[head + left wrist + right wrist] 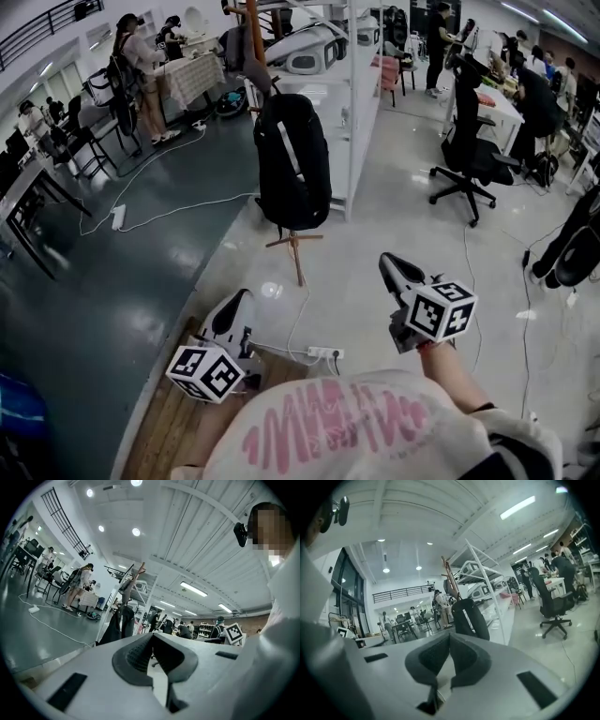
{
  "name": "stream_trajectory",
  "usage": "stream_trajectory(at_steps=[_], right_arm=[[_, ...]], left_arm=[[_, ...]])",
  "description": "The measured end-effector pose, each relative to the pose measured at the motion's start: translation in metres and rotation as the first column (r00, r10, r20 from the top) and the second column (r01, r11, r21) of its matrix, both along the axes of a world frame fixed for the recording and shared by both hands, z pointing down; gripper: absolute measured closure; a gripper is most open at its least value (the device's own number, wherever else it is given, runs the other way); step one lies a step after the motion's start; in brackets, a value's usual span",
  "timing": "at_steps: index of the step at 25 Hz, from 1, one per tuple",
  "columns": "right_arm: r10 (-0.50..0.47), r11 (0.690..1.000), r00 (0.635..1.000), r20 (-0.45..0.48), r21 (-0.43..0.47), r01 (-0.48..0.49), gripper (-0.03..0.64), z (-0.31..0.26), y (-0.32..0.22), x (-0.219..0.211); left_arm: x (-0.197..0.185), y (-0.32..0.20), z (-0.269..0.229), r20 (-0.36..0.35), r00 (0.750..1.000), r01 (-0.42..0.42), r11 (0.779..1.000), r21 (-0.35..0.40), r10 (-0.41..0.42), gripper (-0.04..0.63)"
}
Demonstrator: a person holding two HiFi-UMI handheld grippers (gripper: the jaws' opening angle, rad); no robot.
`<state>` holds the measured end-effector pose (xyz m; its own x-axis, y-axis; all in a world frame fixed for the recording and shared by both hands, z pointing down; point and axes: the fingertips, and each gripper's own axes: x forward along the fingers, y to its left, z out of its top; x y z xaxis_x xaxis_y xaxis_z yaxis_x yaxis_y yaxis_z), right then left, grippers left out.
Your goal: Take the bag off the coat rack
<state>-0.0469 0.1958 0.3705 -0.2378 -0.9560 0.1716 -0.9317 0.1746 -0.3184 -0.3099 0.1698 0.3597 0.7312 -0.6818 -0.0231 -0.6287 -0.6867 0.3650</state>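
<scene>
A black backpack (292, 159) hangs upright on a wooden coat rack (255, 33) in an open workshop hall, its long axis vertical and its lower end just above the rack's splayed feet. It lies ahead of both tongs and well apart from them. In the head view it sits roughly midway between the left gripper (238, 300) and the right gripper (386, 262). The right one is held a little farther forward, though neither looks clearly the nearer.

Both grippers have their jaws pressed together with nothing between them, as each gripper view shows. Both point about level towards the rack. How the bag's top loop sits on the rack cannot be made out from here. A lift up and off the pole's top seems the likely move, once the jaws part.

The rack stands on a pale, glossy floor, with white metal shelving (361, 103) just beside it. A darker floor runs off to the left. A power strip (323, 352) and its white cable lie between the person and the rack. A black office chair (473, 155) stands to the right. People work at tables farther back.
</scene>
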Motion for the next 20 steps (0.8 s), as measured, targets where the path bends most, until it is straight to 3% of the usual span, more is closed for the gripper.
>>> stream_trajectory(at_steps=[9, 14, 20], right_arm=[[-0.003, 1.0, 1.0, 0.027, -0.004, 0.004, 0.611, 0.011, -0.053, 0.042], [-0.054, 0.998, 0.995, 0.083, -0.039, 0.057, 0.611, 0.023, -0.112, 0.077], [-0.128, 0.991, 0.99, 0.065, -0.03, 0.13, 0.611, 0.016, -0.195, 0.122]], left_arm=[[0.051, -0.048, -0.005, -0.015, 1.0, -0.016, 1.0, 0.016, 0.016, 0.591], [0.078, -0.091, -0.001, -0.036, 0.997, 0.061, 0.998, -0.012, -0.062, 0.591], [0.107, -0.145, 0.008, -0.049, 0.983, 0.172, 0.984, -0.05, -0.175, 0.591]])
